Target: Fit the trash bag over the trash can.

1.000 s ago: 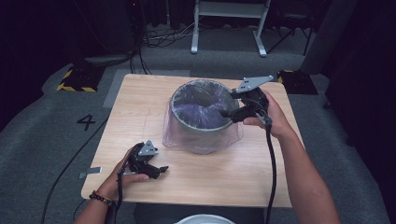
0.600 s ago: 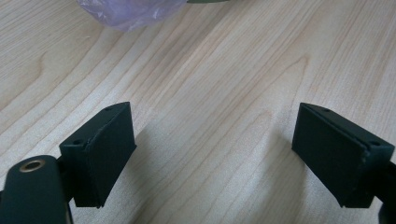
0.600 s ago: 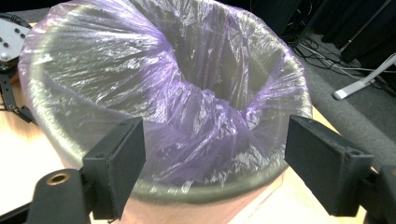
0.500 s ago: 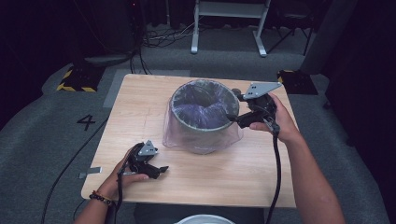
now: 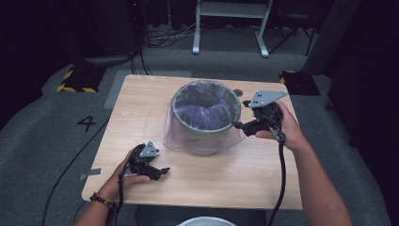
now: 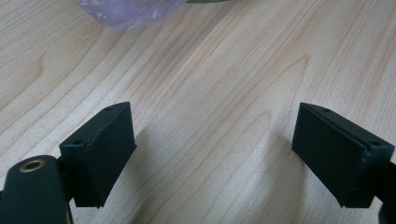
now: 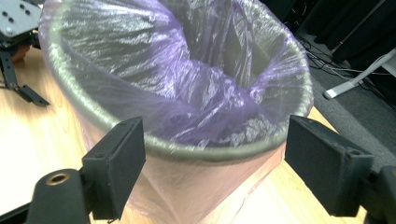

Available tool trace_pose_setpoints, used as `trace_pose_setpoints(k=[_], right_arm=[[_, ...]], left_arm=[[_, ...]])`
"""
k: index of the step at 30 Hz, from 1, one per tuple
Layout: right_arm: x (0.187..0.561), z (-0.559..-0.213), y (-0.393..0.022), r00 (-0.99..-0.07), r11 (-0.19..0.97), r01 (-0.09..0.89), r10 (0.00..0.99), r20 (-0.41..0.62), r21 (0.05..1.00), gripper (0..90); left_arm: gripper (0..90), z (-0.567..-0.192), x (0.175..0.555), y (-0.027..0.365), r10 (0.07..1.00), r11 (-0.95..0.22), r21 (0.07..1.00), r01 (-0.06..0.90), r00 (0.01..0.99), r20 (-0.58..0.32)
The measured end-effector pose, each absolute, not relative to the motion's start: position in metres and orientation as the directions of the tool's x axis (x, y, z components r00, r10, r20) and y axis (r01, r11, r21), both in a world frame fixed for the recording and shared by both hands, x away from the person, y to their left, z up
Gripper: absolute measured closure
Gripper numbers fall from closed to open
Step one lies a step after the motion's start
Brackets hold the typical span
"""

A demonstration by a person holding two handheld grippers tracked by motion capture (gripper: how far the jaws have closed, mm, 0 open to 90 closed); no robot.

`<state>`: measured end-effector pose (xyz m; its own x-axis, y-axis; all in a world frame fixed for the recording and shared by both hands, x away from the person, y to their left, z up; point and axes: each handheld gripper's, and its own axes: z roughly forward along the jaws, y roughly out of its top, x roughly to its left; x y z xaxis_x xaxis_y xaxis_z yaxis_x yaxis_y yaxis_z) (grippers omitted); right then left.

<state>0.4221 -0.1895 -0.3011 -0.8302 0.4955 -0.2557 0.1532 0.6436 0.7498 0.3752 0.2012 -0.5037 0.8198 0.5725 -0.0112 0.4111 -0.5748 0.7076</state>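
Right gripper [image 5: 241, 124] has drawn back, open, beside bin [image 5: 205, 117].

- I see a light wooden table [image 5: 141, 113] on grey carpet.
- A bin [image 5: 205, 117] with a purple liner [image 5: 181, 136] stands on it, near the middle; the liner's skirt spreads onto the wood.
- My left gripper [image 5: 162, 172] rests low on the near left part.

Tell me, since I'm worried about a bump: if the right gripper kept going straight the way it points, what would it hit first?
Most likely the bin: the right gripper has its open jaws aimed at the near rim, draped in the purple bag. Depth is hard to judge, but nothing lies between.
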Motion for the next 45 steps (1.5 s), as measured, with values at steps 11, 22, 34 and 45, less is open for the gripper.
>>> trace_pose_setpoints(k=[11,22,34,45], right_arm=[[0.411,-0.308,-0.192,-0.829,0.673,0.146,0.483,-0.281,0.725,20.5],[0.406,-0.322,-0.196,-0.821,0.696,0.159,0.487,-0.298,0.7,20.4],[0.401,-0.342,-0.202,-0.824,0.722,0.18,0.481,-0.299,0.668,20.3],[0.398,-0.365,-0.21,-0.827,0.733,0.21,0.486,-0.282,0.647,20.2]], left_arm=[[13.0,-0.504,0.375,0.201,0.572,-0.575,0.708,0.411,0.82,-0.011],[12.9,-0.504,0.375,0.201,0.572,-0.575,0.707,0.411,0.82,-0.011],[13.0,-0.504,0.375,0.201,0.573,-0.575,0.708,0.411,0.82,-0.011],[13.0,-0.504,0.375,0.201,0.573,-0.574,0.708,0.411,0.82,-0.011]])
